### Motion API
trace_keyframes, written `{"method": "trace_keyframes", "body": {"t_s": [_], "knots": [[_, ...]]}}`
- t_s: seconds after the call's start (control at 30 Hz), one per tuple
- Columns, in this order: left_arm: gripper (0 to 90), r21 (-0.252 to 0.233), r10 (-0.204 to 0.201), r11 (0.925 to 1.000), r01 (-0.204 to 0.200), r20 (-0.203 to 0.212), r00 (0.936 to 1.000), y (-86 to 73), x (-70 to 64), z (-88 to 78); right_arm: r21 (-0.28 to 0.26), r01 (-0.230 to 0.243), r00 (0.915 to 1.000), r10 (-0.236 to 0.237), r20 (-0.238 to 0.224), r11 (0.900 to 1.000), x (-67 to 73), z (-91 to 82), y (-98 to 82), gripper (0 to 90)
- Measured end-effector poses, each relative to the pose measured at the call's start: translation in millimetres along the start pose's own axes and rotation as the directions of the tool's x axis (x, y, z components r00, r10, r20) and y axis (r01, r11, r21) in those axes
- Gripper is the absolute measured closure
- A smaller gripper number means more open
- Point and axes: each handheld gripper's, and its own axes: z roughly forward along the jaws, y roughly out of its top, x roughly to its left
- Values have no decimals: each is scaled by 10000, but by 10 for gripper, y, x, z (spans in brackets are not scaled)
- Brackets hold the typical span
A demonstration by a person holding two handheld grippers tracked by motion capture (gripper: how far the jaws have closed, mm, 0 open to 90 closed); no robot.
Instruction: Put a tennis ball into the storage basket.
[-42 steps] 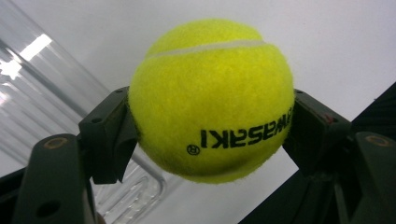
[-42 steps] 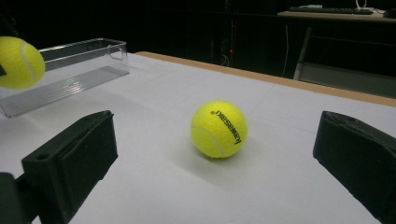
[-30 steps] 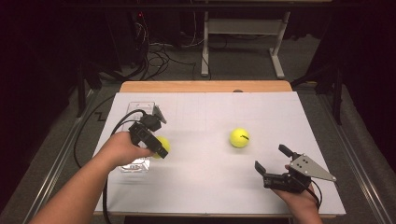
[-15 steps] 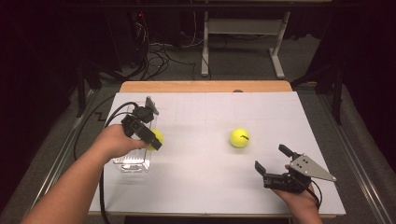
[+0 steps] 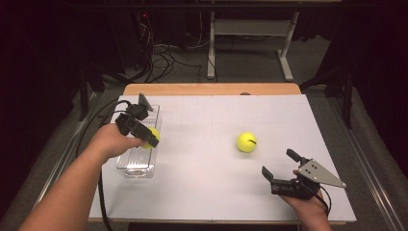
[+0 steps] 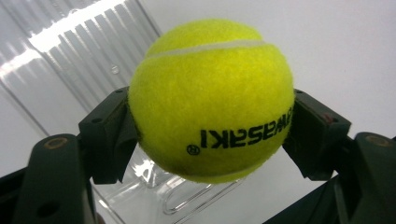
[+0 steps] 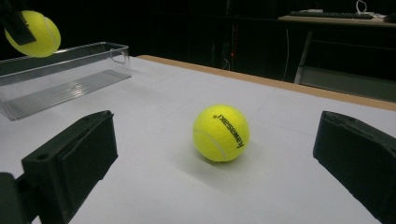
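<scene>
The left gripper (image 5: 144, 137), jaws clamped on a tennis ball (image 6: 212, 100), half hides it; right gripper (image 5: 284, 171) jaws apart.

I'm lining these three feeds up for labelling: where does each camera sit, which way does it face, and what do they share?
High view: above the person's side, facing forward and down on the table; both forearms, left gripper and right gripper show.
Left gripper view: rides the left gripper, looking along its jaws shut on the held tennis ball, clear tray beneath.
Right gripper view: rides the right gripper, low over the table, facing the loose tennis ball between open jaws.
Shared: the held tennis ball and clear tray appear in all three.
</scene>
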Motion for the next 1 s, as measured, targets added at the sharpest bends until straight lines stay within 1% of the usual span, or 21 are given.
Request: {"method": "trace_keyframes", "body": {"t_s": [0.17, 0.23, 0.27, 0.3, 0.4, 0.57, 0.63, 0.7, 0.83, 0.87, 1.0], "knots": [[264, 71, -235, 9997, 236, -128, 9996, 11, 81, -31, -10, 1, 10000, -1, 8, 10000, -1, -1, 0, 2], [264, 94, -411, 9991, 413, -228, 9989, 18, 123, -34, -34, -12, 10000, 12, 20, 10000, 1, -2, 2, 2], [264, 107, -525, 9986, 527, -227, 9984, 23, 157, -35, -54, 0, 10000, 0, 11, 10000, 2, -6, 4, 2], [265, 107, -525, 9986, 527, -227, 9984, 23, 157, -35, -54, 0, 10000, 0, 11, 10000, 2, -6, 4, 2], [265, 118, -729, 9972, 732, -243, 9970, 41, 214, -20, -63, -11, 10000, 11, 15, 10000, -7, -8, 2, 1], [264, 143, -893, 9959, 897, -298, 9956, 77, 243, -12, -48, 10, 10000, -9, 11, 10000, -9, -3, 1, 2], [264, 198, -1047, 9942, 1054, -326, 9940, 109, 278, 0, -61, 18, 10000, -18, 0, 10000, -7, -4, 2, 2], [265, 215, -1109, 9935, 1117, -350, 9932, 122, 298, 14, -64, 10, 10000, -10, 0, 10000, -7, -4, 2, 2], [264, 330, -1395, 9894, 1414, -546, 9887, 167, 387, 93, -67, 7, 10000, -7, -5, 10000, -7, -4, 2, 2], [264, 330, -1395, 9894, 1414, -546, 9887, 167, 387, 93, -67, 7, 10000, -7, -5, 10000, -7, -4, 2, 2], [264, 253, -1660, 9855, 1675, -550, 9846, 215, 437, 126, -38, -59, 10000, 59, -18, 10000, -7, -2, -2, 2]]}}
